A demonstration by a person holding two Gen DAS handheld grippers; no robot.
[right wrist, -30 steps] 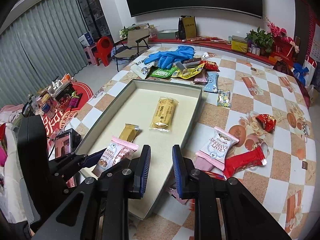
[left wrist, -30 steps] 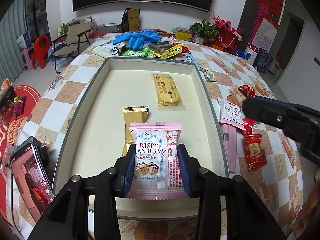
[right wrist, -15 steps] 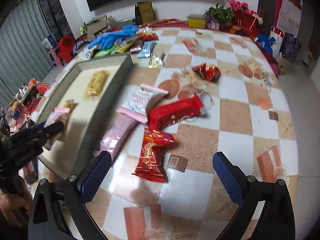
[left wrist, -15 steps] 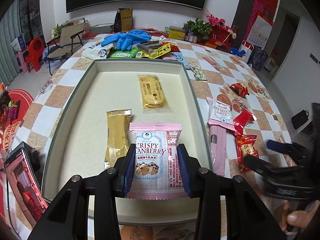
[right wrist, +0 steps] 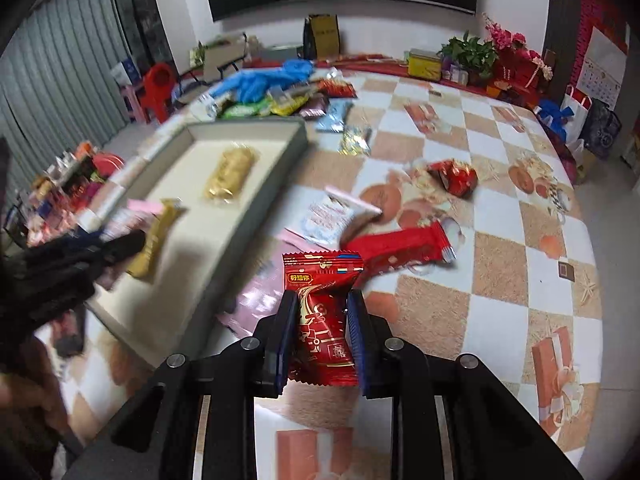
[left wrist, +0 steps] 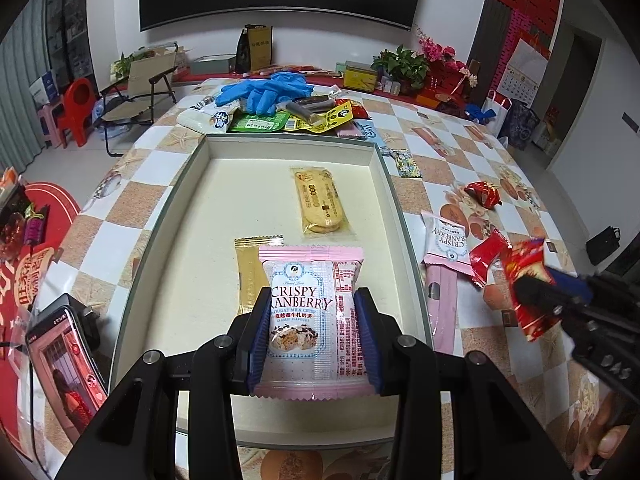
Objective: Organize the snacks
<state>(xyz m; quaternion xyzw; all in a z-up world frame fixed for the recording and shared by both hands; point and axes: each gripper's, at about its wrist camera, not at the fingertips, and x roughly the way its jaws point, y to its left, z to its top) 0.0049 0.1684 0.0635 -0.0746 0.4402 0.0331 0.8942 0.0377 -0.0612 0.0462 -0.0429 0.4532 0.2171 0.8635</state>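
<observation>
Gripping a pink Crispy Cranberry packet (left wrist: 312, 316) by its two long sides, the left tongs (left wrist: 312, 336) are holding it over the near end of the grey tray (left wrist: 394, 196), partly covering a gold bar (left wrist: 250, 272) that is lying on the tray floor. A long biscuit pack (left wrist: 320, 204) is resting farther in, toward the tray's far right side. Beyond the far rim, blue gloves (left wrist: 266, 90) are sitting on a heap of mixed wrappers near the far edge of the checkered worktop (left wrist: 128, 200). Outside the right rim a second cranberry packet (left wrist: 446, 240) and a pink bar (left wrist: 440, 308) are lying, while the right tongs (left wrist: 532, 296) are entering from the right, clenched on a red packet (left wrist: 528, 280).

Looking from the right wrist, the right tongs (right wrist: 322, 340) are pinching the red packet (right wrist: 322, 308) above the worktop (right wrist: 500, 320), just beside the tray's (right wrist: 256, 216) right wall. A long red bar (right wrist: 400, 246) and a crumpled red wrapper (right wrist: 456, 174) are lying ahead on the worktop. The left tongs (right wrist: 100, 248) are showing blurred at the left, over the tray.
</observation>
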